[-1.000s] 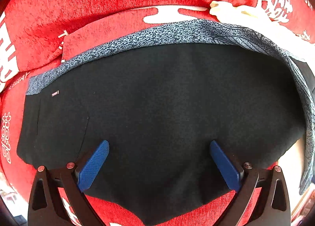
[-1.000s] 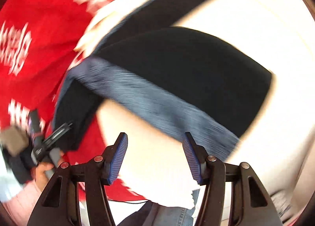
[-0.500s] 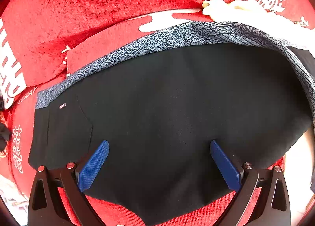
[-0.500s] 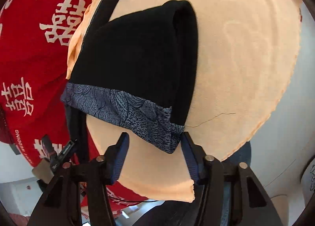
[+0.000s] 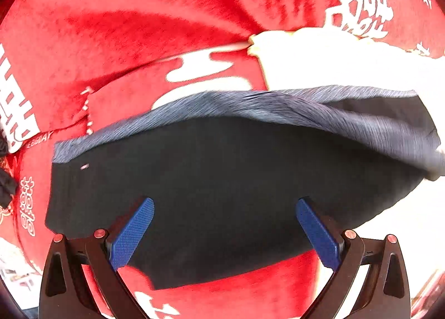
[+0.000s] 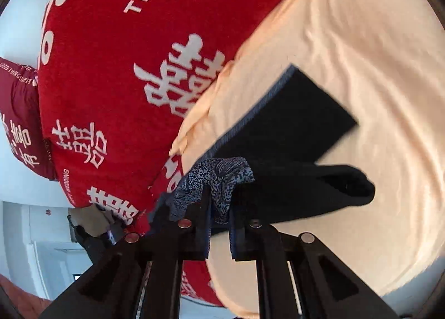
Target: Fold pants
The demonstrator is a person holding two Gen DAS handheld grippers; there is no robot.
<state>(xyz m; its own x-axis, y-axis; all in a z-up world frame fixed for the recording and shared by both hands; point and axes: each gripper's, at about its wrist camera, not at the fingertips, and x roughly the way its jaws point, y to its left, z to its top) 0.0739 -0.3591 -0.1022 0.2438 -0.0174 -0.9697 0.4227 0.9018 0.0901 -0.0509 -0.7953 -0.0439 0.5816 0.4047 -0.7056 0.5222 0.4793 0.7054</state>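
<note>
Half a second on, the right gripper (image 6: 218,224) has closed onto the patterned grey waistband (image 6: 219,177) of the black pants (image 5: 222,191), bunching it between its fingers, where before it stood open short of the cloth. Over the pants, the left gripper (image 5: 224,227) hovers with fingers spread wide, holding nothing. Partly on a red blanket (image 5: 139,27) and partly on a peach sheet (image 6: 361,41) lie the pants. No containers show.

a red blanket (image 6: 111,74) with white lettering and a peach sheet (image 6: 375,41) cover the bed, white walls (image 6: 19,202) behind.
</note>
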